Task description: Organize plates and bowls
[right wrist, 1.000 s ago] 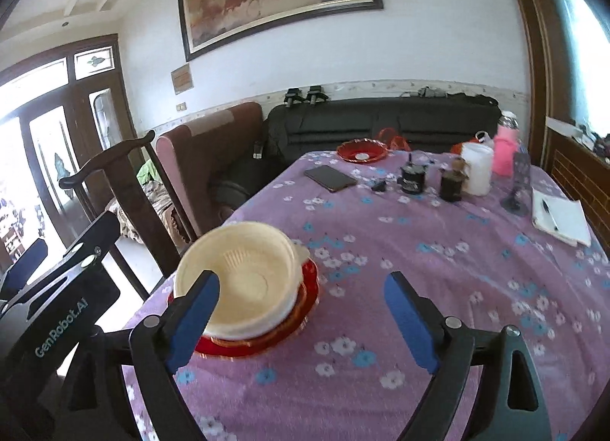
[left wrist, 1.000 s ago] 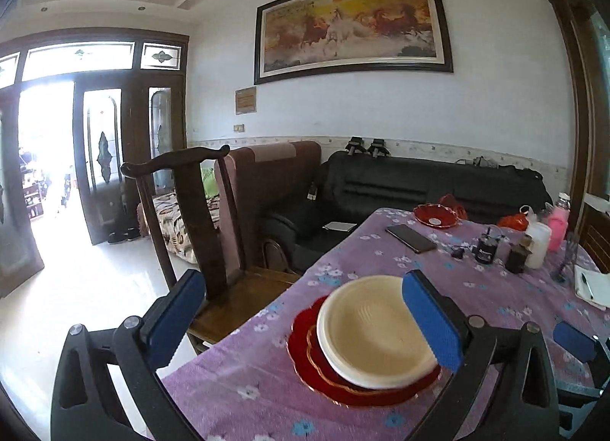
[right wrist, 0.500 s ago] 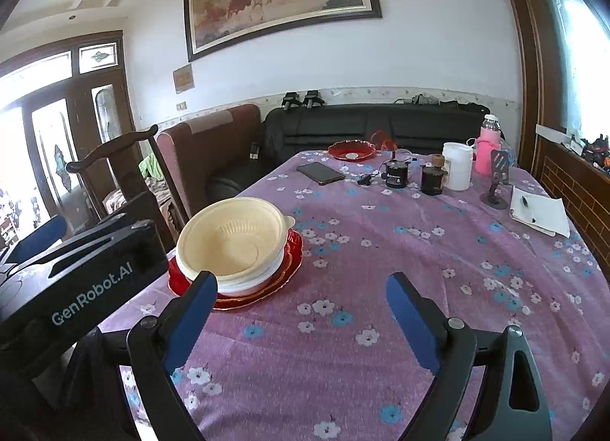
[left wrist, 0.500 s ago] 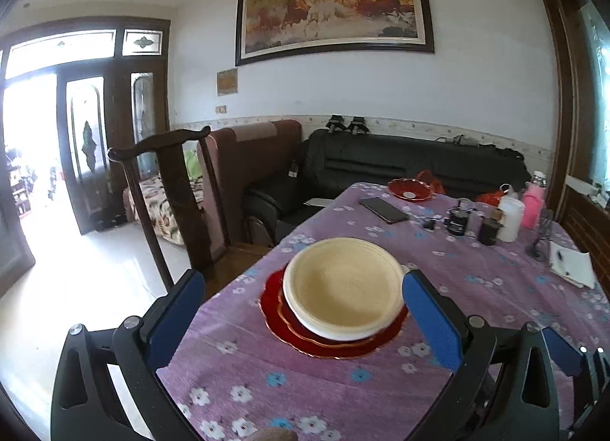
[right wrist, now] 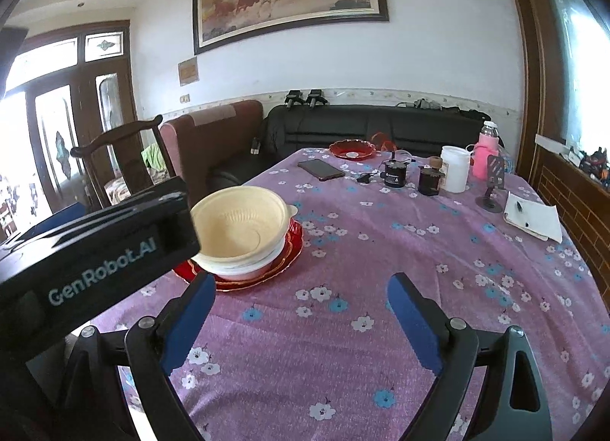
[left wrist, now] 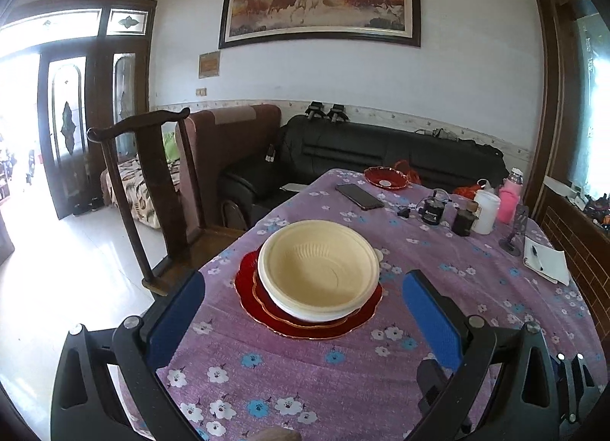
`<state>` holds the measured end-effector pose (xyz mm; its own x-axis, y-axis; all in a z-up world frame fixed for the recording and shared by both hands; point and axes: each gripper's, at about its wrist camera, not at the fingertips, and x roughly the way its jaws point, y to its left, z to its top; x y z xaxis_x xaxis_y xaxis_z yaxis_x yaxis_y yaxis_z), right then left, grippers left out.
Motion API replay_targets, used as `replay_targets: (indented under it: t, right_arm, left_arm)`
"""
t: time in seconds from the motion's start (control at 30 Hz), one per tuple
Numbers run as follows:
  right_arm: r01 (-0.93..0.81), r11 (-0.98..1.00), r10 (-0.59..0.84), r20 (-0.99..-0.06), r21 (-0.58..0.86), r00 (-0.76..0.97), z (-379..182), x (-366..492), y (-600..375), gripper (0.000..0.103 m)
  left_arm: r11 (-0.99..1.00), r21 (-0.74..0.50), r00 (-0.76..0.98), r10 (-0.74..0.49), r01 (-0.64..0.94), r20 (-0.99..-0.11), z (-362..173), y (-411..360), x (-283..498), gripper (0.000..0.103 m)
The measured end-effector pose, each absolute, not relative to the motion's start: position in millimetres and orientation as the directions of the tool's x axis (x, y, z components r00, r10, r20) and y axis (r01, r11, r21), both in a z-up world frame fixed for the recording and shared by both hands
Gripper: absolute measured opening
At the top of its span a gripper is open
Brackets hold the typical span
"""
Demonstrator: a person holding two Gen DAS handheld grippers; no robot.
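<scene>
- Cream bowls (left wrist: pixel 318 269) sit stacked on red plates (left wrist: pixel 263 311) near the worktop's (left wrist: pixel 438 288) left edge.
- Left claw (left wrist: pixel 303 315) and right claw (right wrist: pixel 299 317) both gape apart, empty.
- Risk: a nudge could slide the stack off that edge.

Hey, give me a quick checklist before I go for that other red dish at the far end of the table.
1. Left gripper open and holding nothing: ok.
2. Right gripper open and holding nothing: ok.
3. Cream bowls sit nested on the red plates, stack upright: ok.
4. Far red dish in view, nothing resting on it: ok.
5. Path to it: phone lies just in front, small jars to its right: not ok, steer around.
6. Whether it is within arm's reach: cannot tell.
</scene>
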<state>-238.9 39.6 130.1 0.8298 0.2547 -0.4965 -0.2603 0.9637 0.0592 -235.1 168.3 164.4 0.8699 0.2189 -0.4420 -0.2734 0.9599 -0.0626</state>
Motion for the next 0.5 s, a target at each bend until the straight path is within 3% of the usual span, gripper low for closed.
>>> replay_targets:
  t: [0.5]
  right_arm:
    - [-0.292, 0.956, 0.26, -0.543, 0.029, 0.798, 115.5, -220.9, 61.0, 0.094]
  left_arm:
    - [0.969, -0.092, 0.883, 0.168, -0.23, -0.439, 154.7, 182.0, -221.2, 0.103]
